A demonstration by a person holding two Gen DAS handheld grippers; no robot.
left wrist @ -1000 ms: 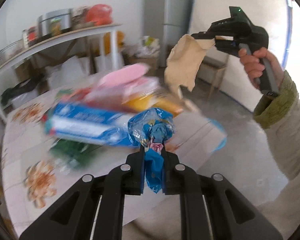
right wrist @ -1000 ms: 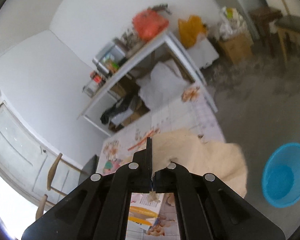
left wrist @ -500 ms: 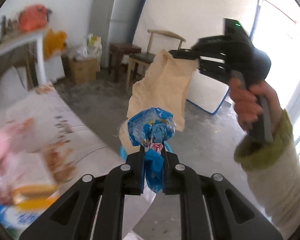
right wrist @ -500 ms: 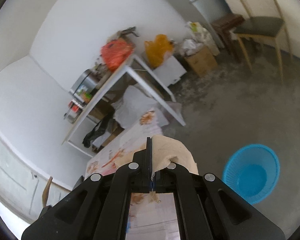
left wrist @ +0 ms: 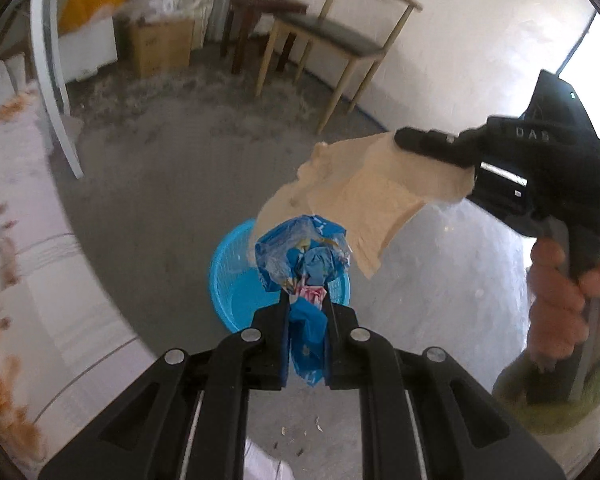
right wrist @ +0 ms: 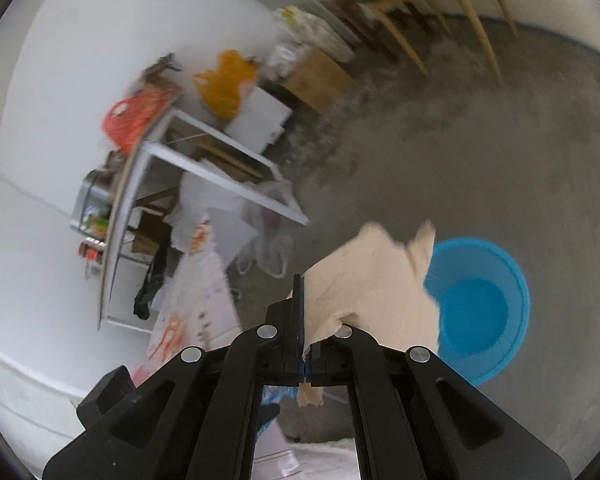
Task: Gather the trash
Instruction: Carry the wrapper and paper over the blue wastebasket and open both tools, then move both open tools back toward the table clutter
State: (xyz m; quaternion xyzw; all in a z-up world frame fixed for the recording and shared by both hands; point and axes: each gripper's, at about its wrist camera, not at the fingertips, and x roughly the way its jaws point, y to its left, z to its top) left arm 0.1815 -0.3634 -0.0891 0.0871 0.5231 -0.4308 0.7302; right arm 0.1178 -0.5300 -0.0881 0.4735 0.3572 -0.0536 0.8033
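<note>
Here both claws clamp trash — left claw [left wrist: 306, 304] a blue wrapper [left wrist: 304, 256], right claw [right wrist: 306, 312] tan paper [right wrist: 372, 284] — above the basin's rim [left wrist: 216, 280].

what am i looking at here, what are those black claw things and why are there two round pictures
A person holds a hand-squeezed claw in each hand; no robot. Each claw carries a wide-angle camera looking along its fingers, hence two round pictures.

In the left claw's picture, the left gripper is shut on a crumpled blue wrapper. The person's right hand shows at the right.

In the right claw's picture, the right gripper is shut on a tan paper napkin.

On the grey floor below stands a blue basket, likely where the trash goes. A wooden chair stands by the wall.
</note>
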